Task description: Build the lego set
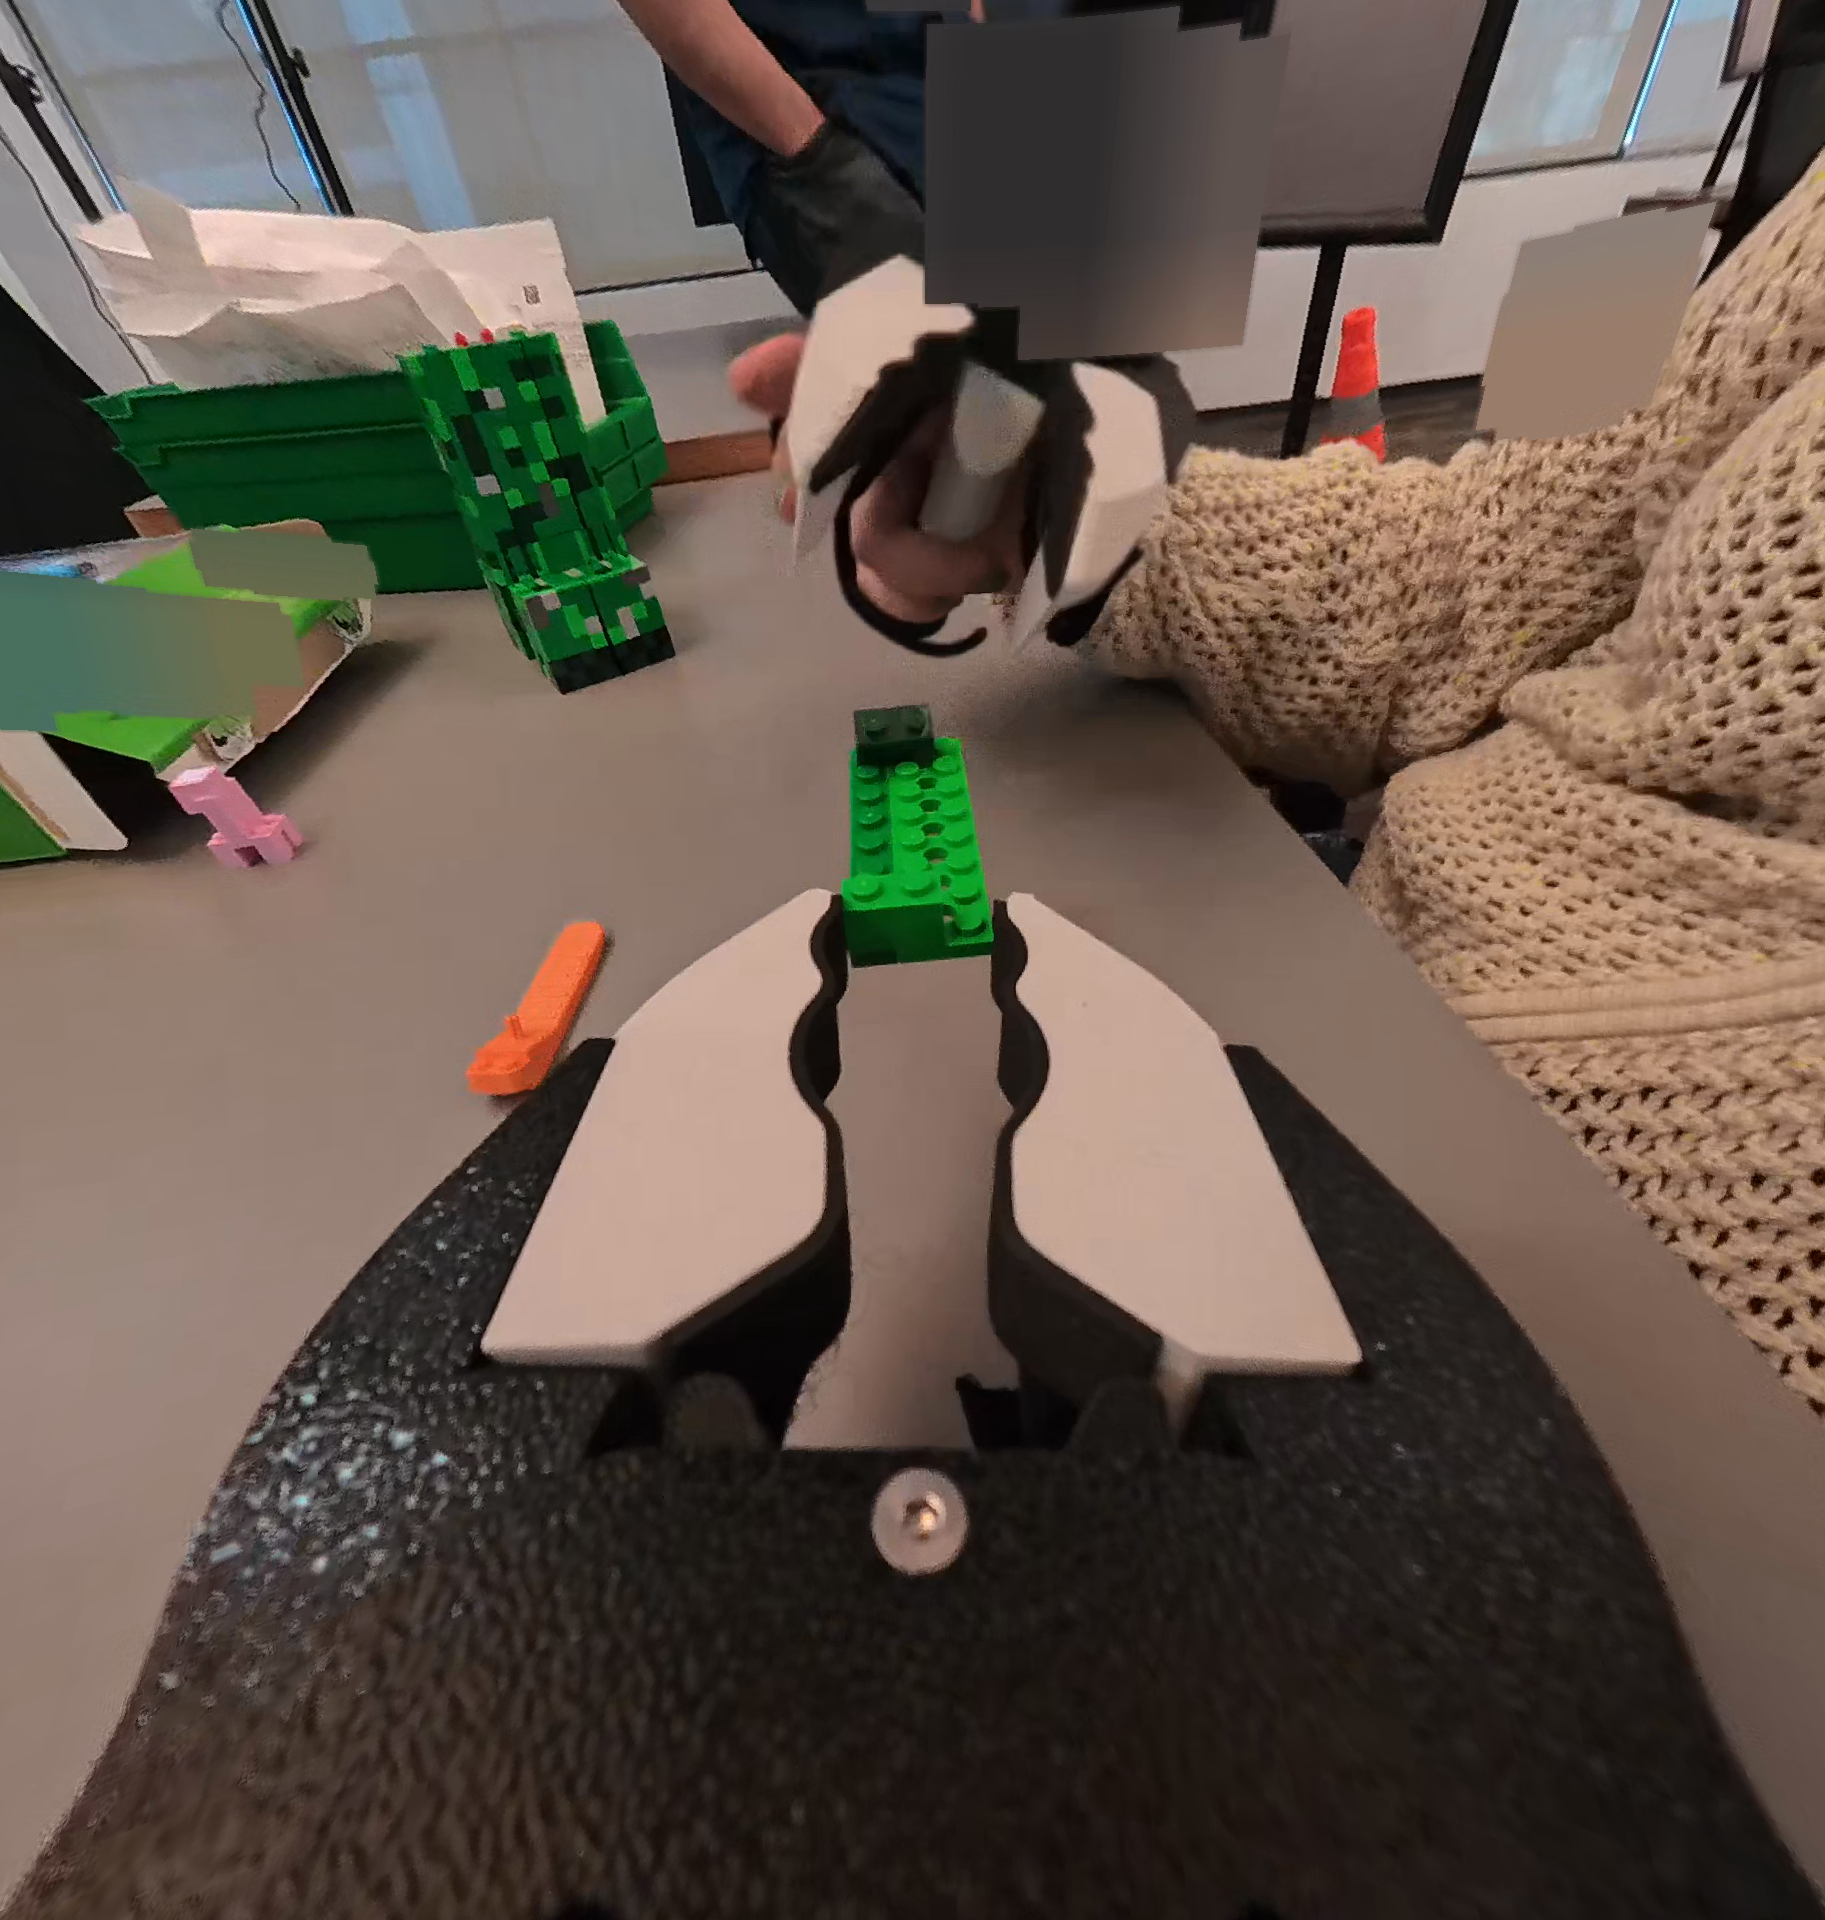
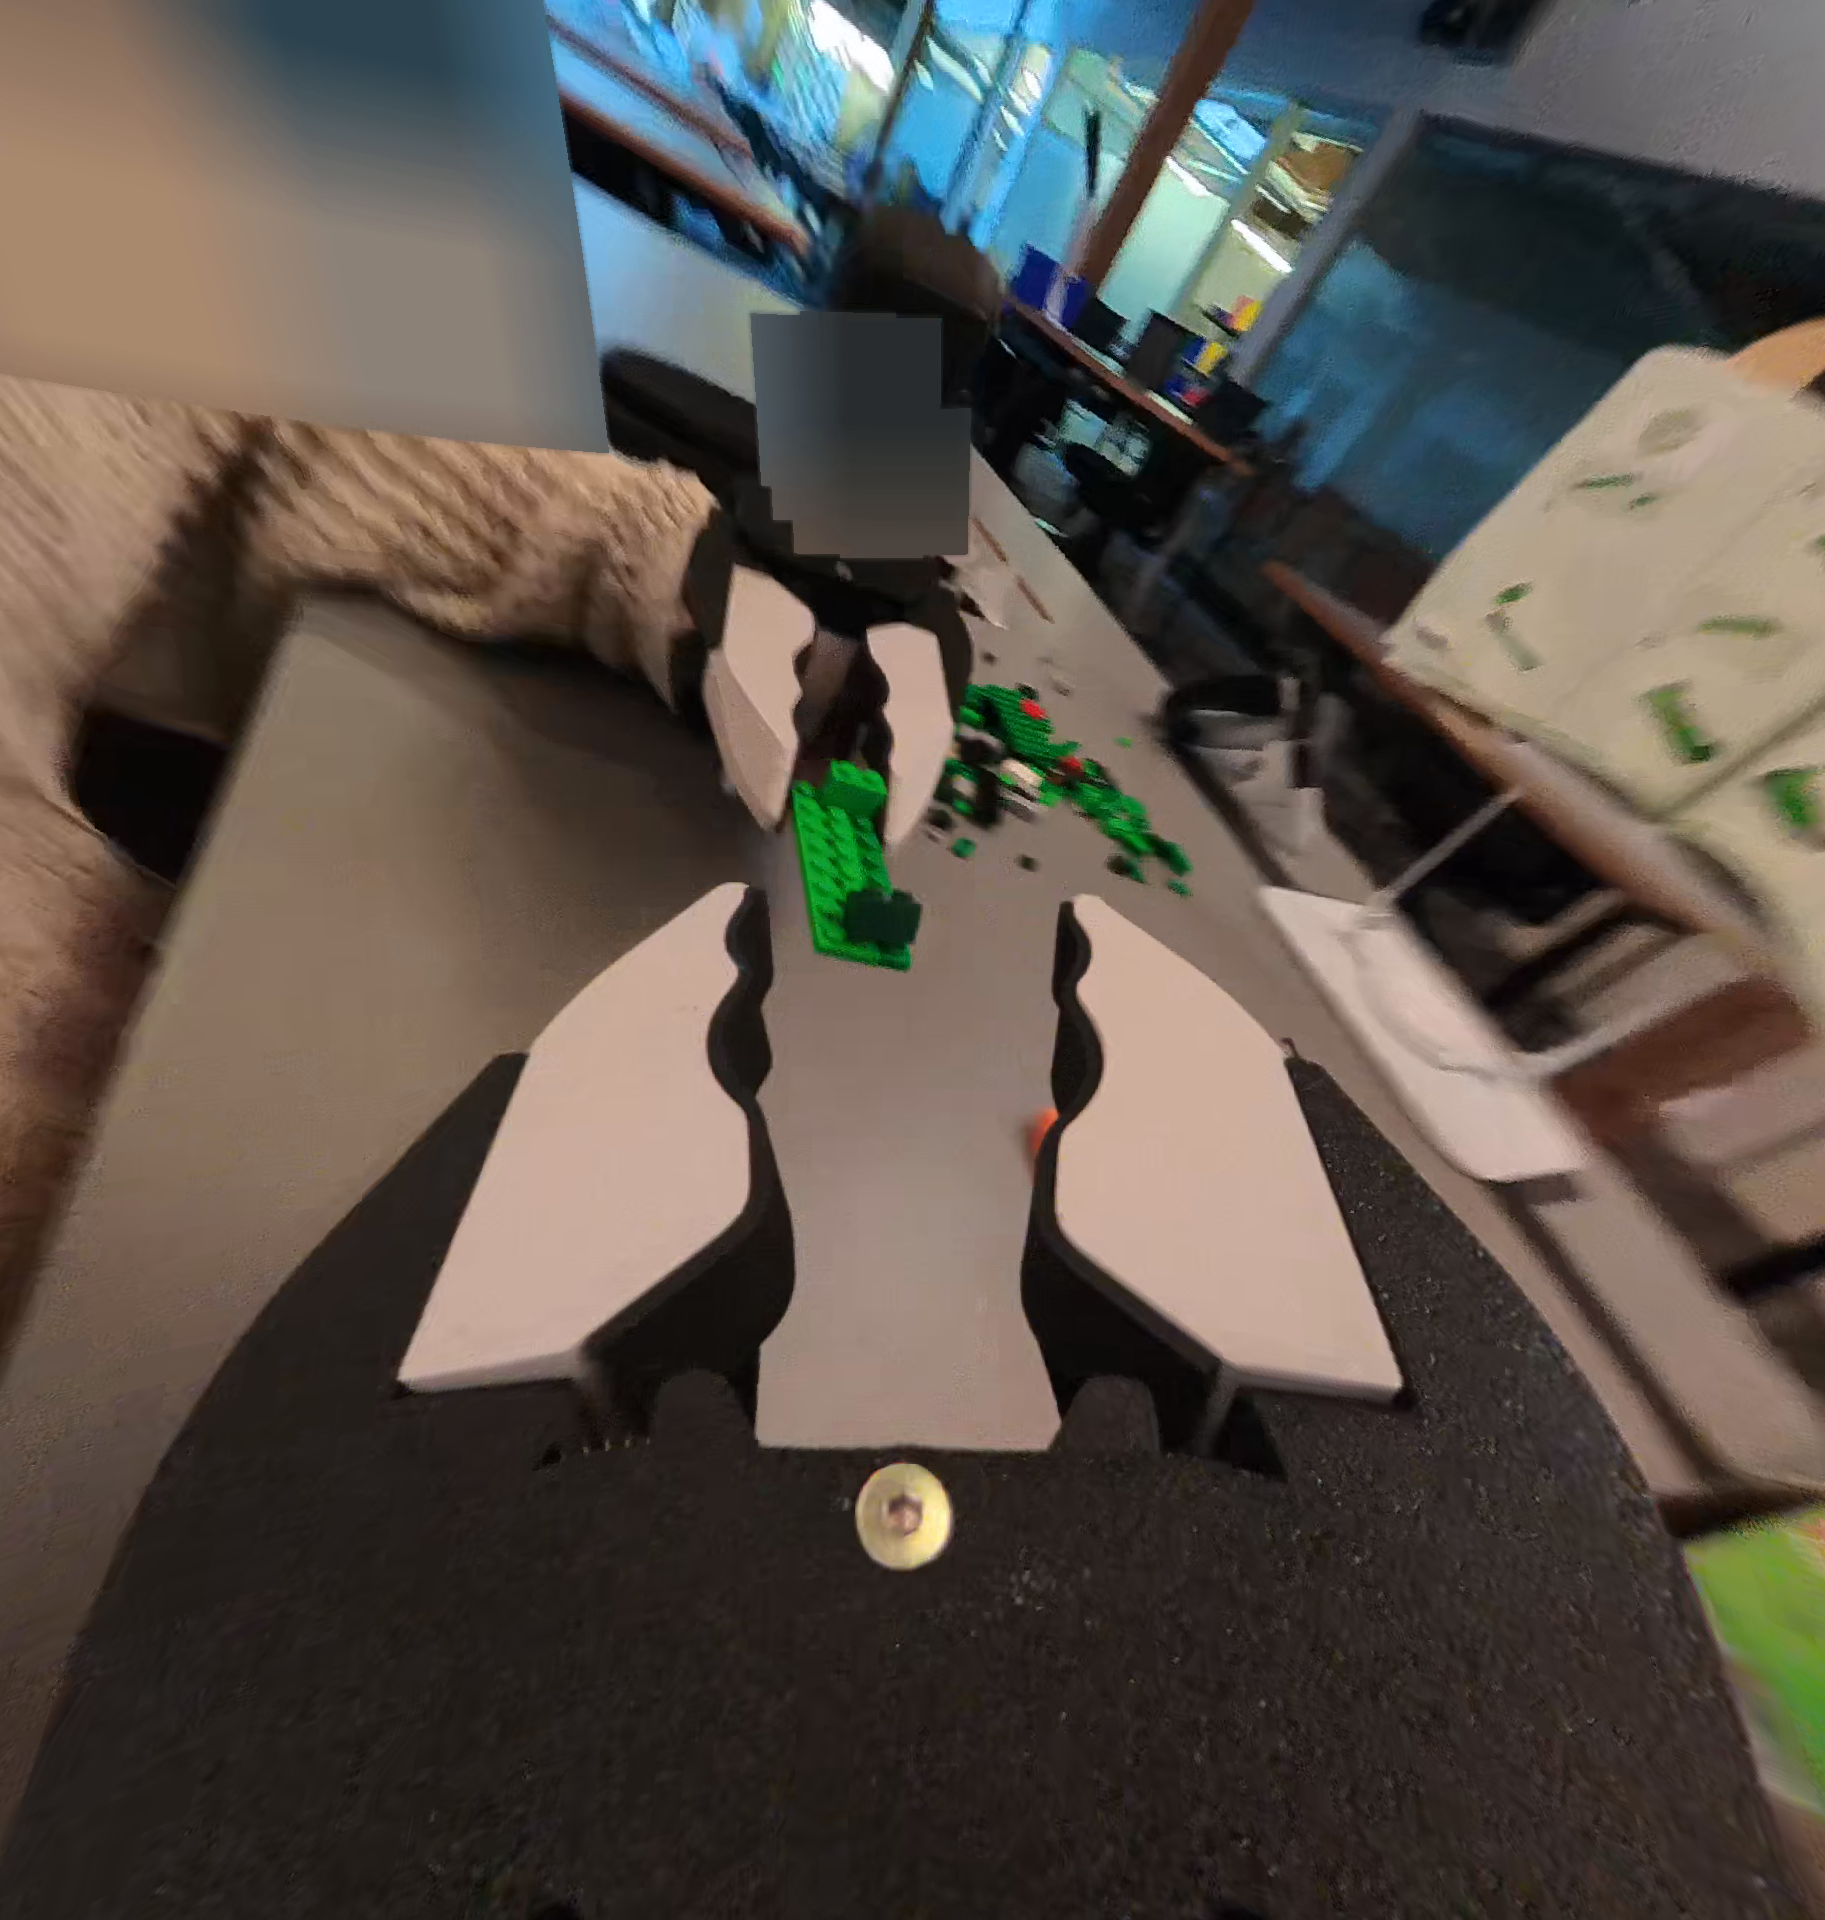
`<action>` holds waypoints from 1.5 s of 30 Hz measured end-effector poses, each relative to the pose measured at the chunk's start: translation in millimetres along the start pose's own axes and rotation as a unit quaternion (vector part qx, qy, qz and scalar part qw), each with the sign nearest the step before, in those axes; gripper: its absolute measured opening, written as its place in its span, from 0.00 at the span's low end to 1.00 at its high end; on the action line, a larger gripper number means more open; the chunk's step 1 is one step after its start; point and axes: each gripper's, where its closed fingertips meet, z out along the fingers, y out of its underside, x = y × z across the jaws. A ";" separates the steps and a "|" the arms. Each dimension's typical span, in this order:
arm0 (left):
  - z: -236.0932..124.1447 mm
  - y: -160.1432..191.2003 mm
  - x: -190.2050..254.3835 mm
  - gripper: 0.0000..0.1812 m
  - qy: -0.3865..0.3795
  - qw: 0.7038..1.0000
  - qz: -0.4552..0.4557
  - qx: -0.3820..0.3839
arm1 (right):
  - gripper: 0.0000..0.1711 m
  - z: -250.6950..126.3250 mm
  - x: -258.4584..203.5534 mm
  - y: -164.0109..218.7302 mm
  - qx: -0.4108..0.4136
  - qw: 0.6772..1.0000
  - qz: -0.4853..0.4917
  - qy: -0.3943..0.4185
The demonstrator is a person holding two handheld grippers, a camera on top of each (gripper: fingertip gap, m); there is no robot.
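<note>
A bright green Lego plate assembly with a raised green brick at its near end lies low over the grey table. A small dark green brick sits on its far end. My left gripper is shut on the near end of the assembly. My right gripper hangs open and empty beyond the dark brick, its fingers pointing down. In the right wrist view my right gripper is open just above the dark green brick. The plate runs away to the left gripper.
A built green pixelated figure leans on stacked green trays. A pink piece, an orange brick separator and an open box lie left. A loose brick pile lies behind the left gripper. A knit sleeve lines the right table edge. Some 9 cm of space lies between my two pairs of fingers.
</note>
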 end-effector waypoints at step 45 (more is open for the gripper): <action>-2.4 -5.1 34.7 0.14 0.143 0.986 -0.081 0.021 | 0.10 34.4 -38.1 8.3 -0.137 0.908 -0.394 0.032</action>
